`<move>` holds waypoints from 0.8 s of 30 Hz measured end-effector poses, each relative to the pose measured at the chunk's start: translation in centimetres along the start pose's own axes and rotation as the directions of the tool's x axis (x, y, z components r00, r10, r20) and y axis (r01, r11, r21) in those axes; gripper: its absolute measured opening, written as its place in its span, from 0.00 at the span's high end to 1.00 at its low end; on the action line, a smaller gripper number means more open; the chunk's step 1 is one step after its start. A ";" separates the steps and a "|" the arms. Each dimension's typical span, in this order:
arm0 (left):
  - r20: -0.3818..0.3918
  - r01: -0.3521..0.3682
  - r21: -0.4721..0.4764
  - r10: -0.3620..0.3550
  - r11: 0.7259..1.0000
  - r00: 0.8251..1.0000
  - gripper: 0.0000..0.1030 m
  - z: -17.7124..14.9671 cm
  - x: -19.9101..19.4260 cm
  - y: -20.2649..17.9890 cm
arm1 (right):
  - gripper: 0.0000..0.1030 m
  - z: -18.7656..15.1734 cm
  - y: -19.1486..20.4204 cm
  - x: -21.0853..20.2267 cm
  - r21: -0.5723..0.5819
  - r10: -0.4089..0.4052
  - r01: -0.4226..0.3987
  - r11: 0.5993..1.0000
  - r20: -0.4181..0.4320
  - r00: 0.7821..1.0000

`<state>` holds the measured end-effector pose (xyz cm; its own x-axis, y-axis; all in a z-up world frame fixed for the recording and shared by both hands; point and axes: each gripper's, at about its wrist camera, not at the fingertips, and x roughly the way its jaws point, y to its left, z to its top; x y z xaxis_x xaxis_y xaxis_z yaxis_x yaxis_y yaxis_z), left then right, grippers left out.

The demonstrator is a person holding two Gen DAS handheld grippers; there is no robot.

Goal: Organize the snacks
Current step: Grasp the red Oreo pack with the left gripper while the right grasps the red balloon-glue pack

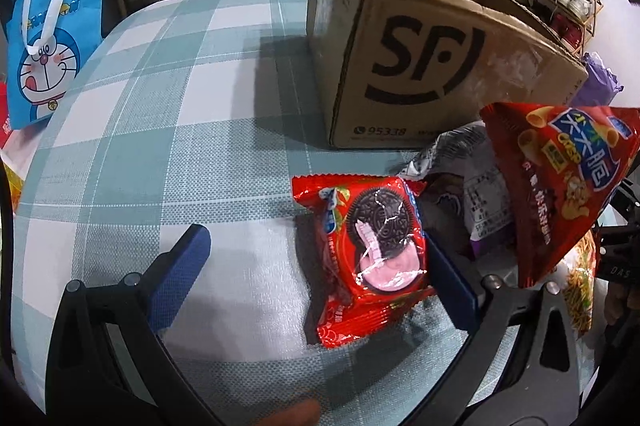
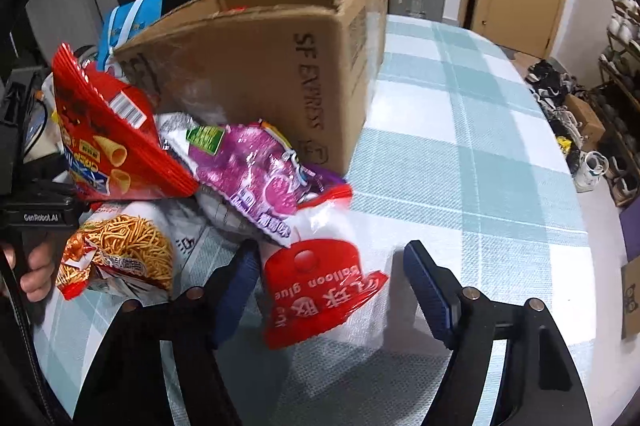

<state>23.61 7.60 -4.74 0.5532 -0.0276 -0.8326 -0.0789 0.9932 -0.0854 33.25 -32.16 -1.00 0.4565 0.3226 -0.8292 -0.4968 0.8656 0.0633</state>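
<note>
L tongs (image 1: 316, 268) are hanging over the checked bench (image 1: 160, 145), jaws standing wide apart. A red cookie pack (image 1: 362, 258) is lying flat on the cloth betw. the blue pads; its R edge is looking right up against the R pad (image 1: 448, 290), the L pad sitting well clear of it, so nothing is being squeezed.

R tongs (image 2: 330, 268) are also standing apart, around a clear bag w/ a red "Balloon glue" label (image 2: 320, 290). The bag is sitting close to the L pad (image 2: 240, 278); can't tell if touching. The other pad is showing a clear gap, so no grip.

Rest of the snacks are piling up just L of that bag in the R wrist view: purple packet (image 2: 256, 173), red cone-snack bag (image 2: 108, 141) leaning on top, noodle-snack pack (image 2: 120, 258) at the front. The pile is sitting against the open cardboard box (image 2: 260, 65), which is standing on the bench. A blue cartoon tote (image 1: 44, 45) is standing at the far L bench edge.
</note>
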 end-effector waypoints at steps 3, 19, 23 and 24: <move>0.001 0.007 0.004 -0.007 1.000 1.000 0.02 0.0 -0.1 -0.1 | 0.40 -0.1 0.3 -0.2 -0.033 0.009 -0.009 0.999 -0.010 1.000; 0.053 0.016 0.074 -0.020 0.997 0.998 0.60 -0.3 -1.1 -0.7 | 0.56 -0.6 -3.3 -2.2 0.008 -0.012 0.012 1.000 0.010 1.000; 0.073 0.013 0.079 -0.018 0.997 0.997 0.60 -0.3 -1.6 -0.8 | 0.56 -0.2 -3.0 -3.4 0.012 -0.016 0.015 1.000 0.074 0.997; 0.079 0.012 0.078 -0.018 0.997 0.997 0.60 -0.3 -1.8 -0.8 | 0.56 -0.1 -2.9 -3.6 0.009 -0.019 0.019 1.000 0.086 0.996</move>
<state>22.47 6.85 -3.35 0.6181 -0.0367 -0.7852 -0.0076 0.9986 -0.0527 32.96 -35.87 1.75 0.5275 0.3373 -0.7797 -0.4812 0.8750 0.0530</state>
